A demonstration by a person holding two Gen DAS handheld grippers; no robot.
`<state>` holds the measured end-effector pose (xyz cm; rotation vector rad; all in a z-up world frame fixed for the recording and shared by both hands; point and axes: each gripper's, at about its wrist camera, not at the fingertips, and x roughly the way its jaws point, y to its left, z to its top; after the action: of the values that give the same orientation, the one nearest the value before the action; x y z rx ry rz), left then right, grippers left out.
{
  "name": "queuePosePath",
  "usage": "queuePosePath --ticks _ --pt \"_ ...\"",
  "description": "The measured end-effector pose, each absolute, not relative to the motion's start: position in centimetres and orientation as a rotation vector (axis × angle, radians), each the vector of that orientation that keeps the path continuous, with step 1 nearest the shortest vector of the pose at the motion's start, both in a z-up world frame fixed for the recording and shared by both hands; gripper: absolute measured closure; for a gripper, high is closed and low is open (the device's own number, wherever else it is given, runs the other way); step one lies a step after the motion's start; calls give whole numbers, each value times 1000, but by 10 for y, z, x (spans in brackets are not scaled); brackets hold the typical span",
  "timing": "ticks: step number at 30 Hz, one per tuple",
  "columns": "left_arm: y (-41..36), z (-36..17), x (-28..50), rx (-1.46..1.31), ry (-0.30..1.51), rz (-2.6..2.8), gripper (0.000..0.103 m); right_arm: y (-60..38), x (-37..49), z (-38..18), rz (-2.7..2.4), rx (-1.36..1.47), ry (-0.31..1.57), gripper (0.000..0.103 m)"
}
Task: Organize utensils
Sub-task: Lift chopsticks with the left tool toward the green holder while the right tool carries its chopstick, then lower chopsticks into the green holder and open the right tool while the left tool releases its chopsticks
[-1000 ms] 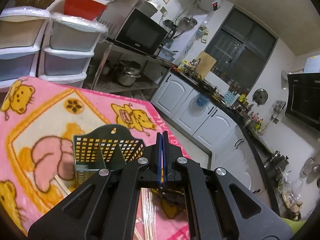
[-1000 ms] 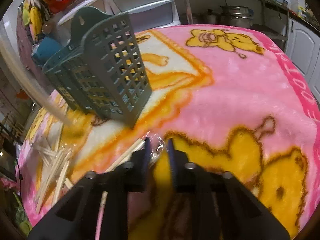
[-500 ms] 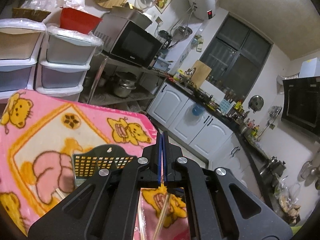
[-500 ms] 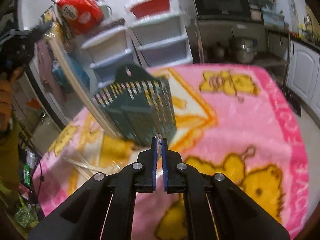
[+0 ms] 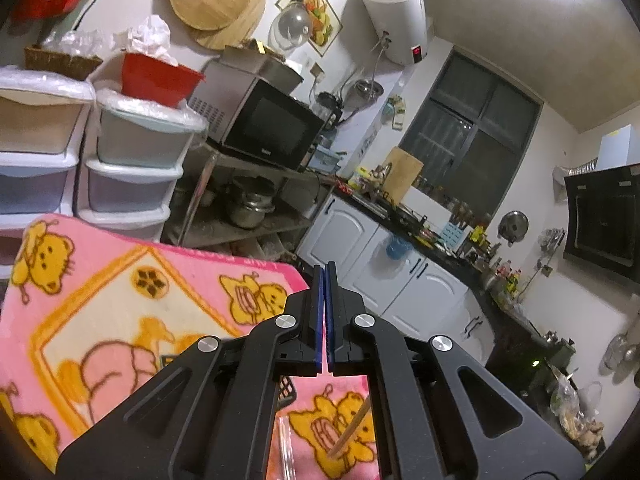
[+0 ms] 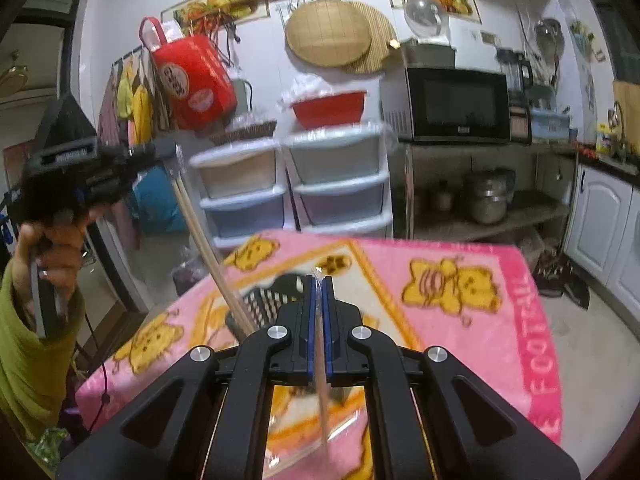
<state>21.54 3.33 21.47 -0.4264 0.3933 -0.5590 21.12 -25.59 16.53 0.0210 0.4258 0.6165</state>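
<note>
We are keeping the left tool [image 6: 174, 152] closed on a pair of wooden chopsticks [image 6: 208, 248] that slant down toward the dark slotted utensil basket [image 6: 264, 300] near the middle of the pink blanket-covered surface [image 6: 500, 320]. We are keeping the right tool [image 6: 319, 292] closed on a wrapped chopstick pack [image 6: 322, 392], which is hanging below its fingers above the surface's near edge.
</note>
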Motion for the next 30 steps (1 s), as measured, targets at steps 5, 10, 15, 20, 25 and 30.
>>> queuePosePath --ticks 5,10,15,20,25,30 --pt "34 227 220 -421 366 -552 103 -247 216 194 620 14 344 100" --pt "32 230 225 -411 361 -542 103 -232 228 213 619 0 297 100" --pt "35 222 237 -415 380 -522 103 -216 244 224 615 0 274 100" --pt "39 211 247 -418 402 -505 103 -205 256 227 590 -10 239 100" --pt "43 203 251 -422 412 -495 103 -198 275 215 568 3 241 100" --pt "48 196 251 -423 407 -483 103 -193 291 198 539 2 265 100"
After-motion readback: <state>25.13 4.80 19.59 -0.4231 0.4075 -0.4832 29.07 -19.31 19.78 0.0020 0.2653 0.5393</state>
